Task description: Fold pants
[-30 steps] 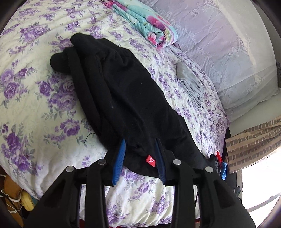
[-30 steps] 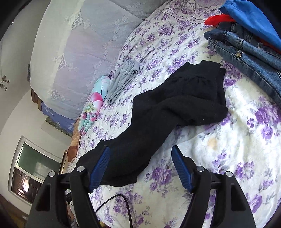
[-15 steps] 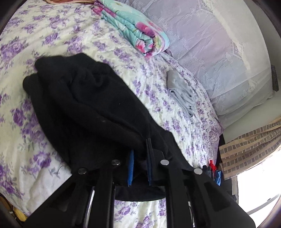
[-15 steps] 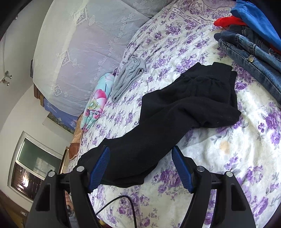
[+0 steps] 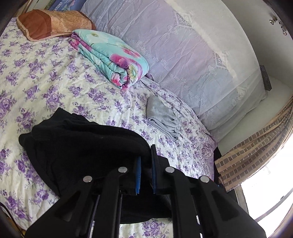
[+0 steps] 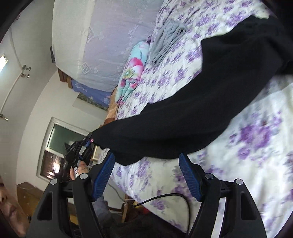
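No writing can be read for certain. A blue board behind the bed carries pale letters, too small and cropped to read.

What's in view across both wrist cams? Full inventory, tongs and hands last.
pants: 1, black, on the bedspread, one end lifted in the left tongs
bedspread: 1, white with purple flowers, covering the bed
folded quilt: 1, turquoise with pink flowers, near the headboard side
grey garment: 1, grey, folded, beside the lace cover
lace cover: 1, pale lilac, along the bed's far edge
pillow: 1, brown and tan, behind the quilt
curtain: 1, brown checked, by the window
cable: 1, black, over the bed edge
left tongs: 1, black with blue pads, shut on the pants
right tongs: 1, black with blue pads, open, nothing held
hand: 1, holding the left tongs
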